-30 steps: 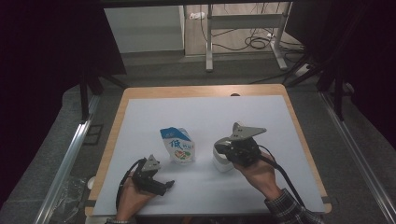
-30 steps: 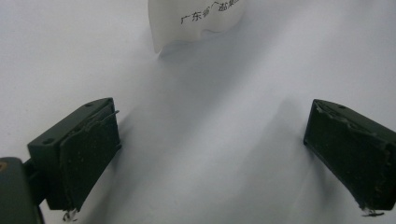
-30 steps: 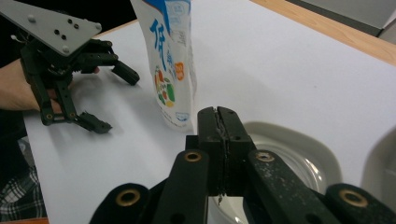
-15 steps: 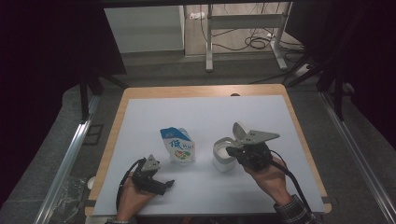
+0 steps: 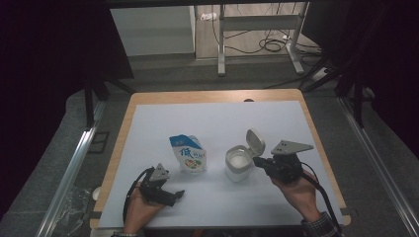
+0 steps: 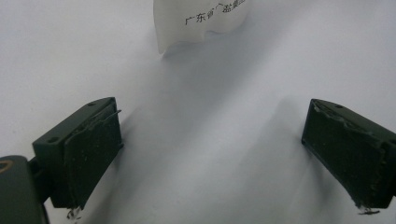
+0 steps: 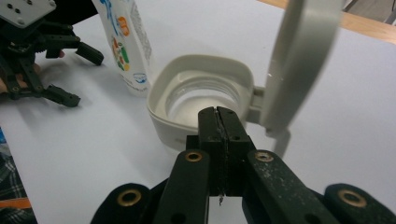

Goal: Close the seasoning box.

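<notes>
Overhead, your right tool (image 5: 258, 163), clenched empty, sits at three o'clock of the open-lidded tub (image 5: 238, 163); the left tool (image 5: 174, 193) is farther. Right gripper view: tub (image 7: 201, 100) at twelve o'clock. Left gripper view: jaws released over bare counter (image 6: 210, 116).

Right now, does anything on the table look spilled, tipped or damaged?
Nothing spilled or tipped. The white container stands upright with its hinged lid flipped open, and the pouch stands beside it, apart. Only oddity: the black pads on the left gripper fingers look frayed at the edges.
</notes>
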Demonstrator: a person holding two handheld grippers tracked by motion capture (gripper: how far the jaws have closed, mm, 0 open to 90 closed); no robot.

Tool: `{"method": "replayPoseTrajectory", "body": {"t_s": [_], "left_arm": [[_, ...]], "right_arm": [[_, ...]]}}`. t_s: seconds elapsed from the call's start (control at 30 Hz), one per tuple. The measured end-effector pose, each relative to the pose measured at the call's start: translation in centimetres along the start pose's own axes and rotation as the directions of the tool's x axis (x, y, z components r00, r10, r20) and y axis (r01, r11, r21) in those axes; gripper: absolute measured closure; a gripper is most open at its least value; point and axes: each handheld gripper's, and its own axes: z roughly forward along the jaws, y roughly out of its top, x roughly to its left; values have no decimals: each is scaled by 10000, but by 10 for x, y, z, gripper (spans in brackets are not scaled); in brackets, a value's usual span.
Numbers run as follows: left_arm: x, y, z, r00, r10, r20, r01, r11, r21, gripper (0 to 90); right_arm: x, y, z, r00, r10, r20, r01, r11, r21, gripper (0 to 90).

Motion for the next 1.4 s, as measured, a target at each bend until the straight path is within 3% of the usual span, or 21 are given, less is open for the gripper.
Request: {"method": "replayPoseTrajectory", "body": {"t_s": [0.47,0.77,1.17,1.4], "left_arm": [[0,0,0,10000,-35,-28,35,10000,2,50],[0,0,0,10000,-45,-52,45,10000,-3,50],[0,0,0,10000,-22,-58,22,10000,-1,51],[0,0,0,10000,-21,-61,21,10000,-1,51]], "right_arm": [[-24,-9,-10,9973,457,572,-456,9990,-30,894],[-37,-5,-7,9957,761,537,-750,9969,-229,893],[-34,6,-3,9974,546,460,-527,9978,-409,893],[-25,9,1,9993,326,203,-317,9985,-444,893]]}}
